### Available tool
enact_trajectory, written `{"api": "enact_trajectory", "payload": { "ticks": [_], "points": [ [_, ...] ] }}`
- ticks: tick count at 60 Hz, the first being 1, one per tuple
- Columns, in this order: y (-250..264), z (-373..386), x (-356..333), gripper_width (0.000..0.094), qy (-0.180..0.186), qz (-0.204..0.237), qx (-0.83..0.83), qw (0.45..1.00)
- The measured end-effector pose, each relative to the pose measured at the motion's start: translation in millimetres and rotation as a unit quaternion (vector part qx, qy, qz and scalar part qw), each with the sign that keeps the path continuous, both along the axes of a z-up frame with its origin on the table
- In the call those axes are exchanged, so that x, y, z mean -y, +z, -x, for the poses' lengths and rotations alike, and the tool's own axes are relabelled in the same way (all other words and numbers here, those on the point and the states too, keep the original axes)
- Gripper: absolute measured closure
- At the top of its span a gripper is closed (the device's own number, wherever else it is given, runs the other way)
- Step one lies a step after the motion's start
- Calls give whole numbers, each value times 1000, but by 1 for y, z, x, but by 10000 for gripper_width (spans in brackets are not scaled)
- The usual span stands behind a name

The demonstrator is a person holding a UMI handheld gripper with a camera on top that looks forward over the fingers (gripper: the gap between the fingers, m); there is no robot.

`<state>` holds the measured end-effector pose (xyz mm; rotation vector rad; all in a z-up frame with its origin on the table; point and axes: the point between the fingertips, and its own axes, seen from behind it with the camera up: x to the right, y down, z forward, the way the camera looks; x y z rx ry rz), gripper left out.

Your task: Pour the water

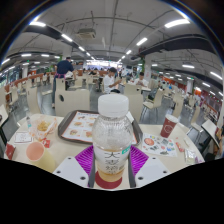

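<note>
You have a tray [78, 124] on the table [150, 158] as landmark. Left of the tray: a pink cup [36, 151], with a drink cup [44, 127] just behind it. Right of the tray: a red cup [168, 126]; nearer than that, a patterned plate [158, 144]. Beyond the tray: cafeteria tables and chairs [152, 100], people seated, ceiling lights [176, 22].

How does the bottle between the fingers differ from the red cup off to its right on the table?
The bottle is clear with a white cap and white label, pale liquid low inside; the red cup is opaque and has no cap. The bottle stands nearest, between the fingers of the gripper, whose pads meet its sides; the red cup stands farther back, untouched. Both stand upright on the table.
</note>
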<state>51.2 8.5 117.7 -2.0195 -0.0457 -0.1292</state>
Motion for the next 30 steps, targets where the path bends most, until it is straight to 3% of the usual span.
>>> {"api": "enact_trajectory", "payload": {
  "ticks": [12,16,22,26,30],
  "points": [
    [-56,-5,5,464,-11,21,-57,998],
    [-50,-6,5,475,-10,-5,-53,999],
    [-51,-6,3,411,-11,-9,-53,999],
    [-53,-7,6,334,-13,8,-53,998],
    [-53,-7,15,109,-18,22,-56,998]
  ]
}}
